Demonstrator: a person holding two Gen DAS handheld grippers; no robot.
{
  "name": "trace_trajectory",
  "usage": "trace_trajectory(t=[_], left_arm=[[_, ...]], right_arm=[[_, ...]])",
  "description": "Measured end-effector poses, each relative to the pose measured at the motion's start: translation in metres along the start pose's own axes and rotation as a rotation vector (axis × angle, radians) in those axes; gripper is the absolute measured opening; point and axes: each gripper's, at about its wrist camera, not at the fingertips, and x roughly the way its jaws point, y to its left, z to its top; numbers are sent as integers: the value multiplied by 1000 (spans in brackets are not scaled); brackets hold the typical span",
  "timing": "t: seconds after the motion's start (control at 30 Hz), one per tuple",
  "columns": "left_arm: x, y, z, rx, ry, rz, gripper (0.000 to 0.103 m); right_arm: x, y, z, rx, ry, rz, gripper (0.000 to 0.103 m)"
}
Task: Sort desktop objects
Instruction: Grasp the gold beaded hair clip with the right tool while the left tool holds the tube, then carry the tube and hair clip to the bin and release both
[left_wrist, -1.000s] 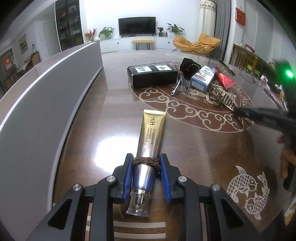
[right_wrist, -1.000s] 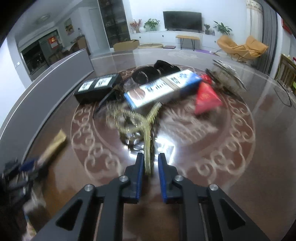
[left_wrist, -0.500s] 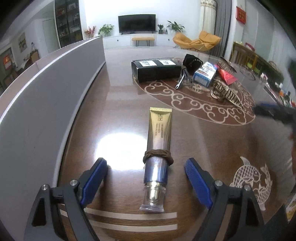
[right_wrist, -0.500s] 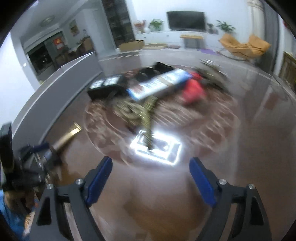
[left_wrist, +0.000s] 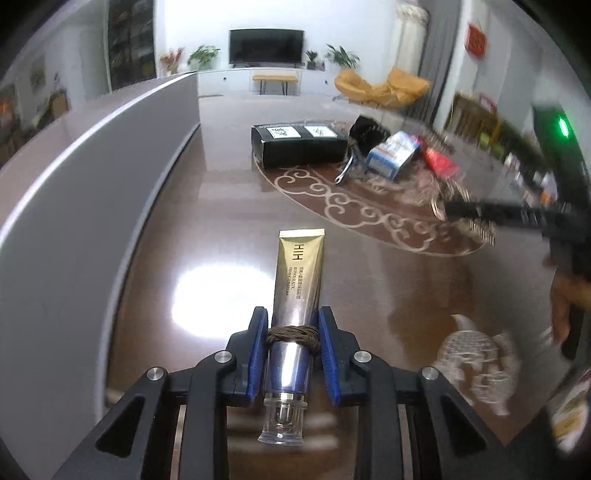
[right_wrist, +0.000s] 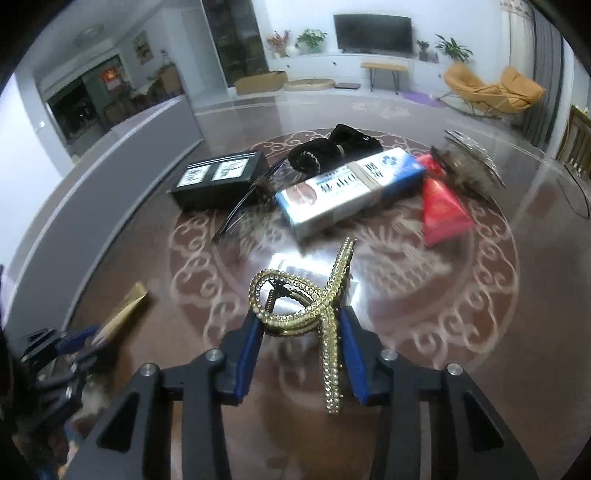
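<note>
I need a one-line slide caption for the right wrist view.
Right gripper shut on a gold rhinestone hair claw, before a blue-and-white carton and black box.

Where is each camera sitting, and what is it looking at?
Left wrist: sits on the left gripper, looks along it across the table; gripper shut on the gold tube.
Right wrist: sits on the right gripper, facing the pile; gripper closed around the gold hair clip.
Both show: the black box, the tube.

Motion blur smears the fish inlay (left_wrist: 480, 363) and red pouch (right_wrist: 443, 210).
</note>
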Motion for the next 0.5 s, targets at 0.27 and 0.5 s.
trace_trajectory(t=[0.27, 0.5], left_arm=[[-68, -2, 10, -66, -137, -59, 27], [-148, 67, 52, -124, -268, 12, 27]], right_arm=[[-52, 16, -10, -9, -20, 114, 42], [-85, 133, 50, -136, -123, 298, 42]])
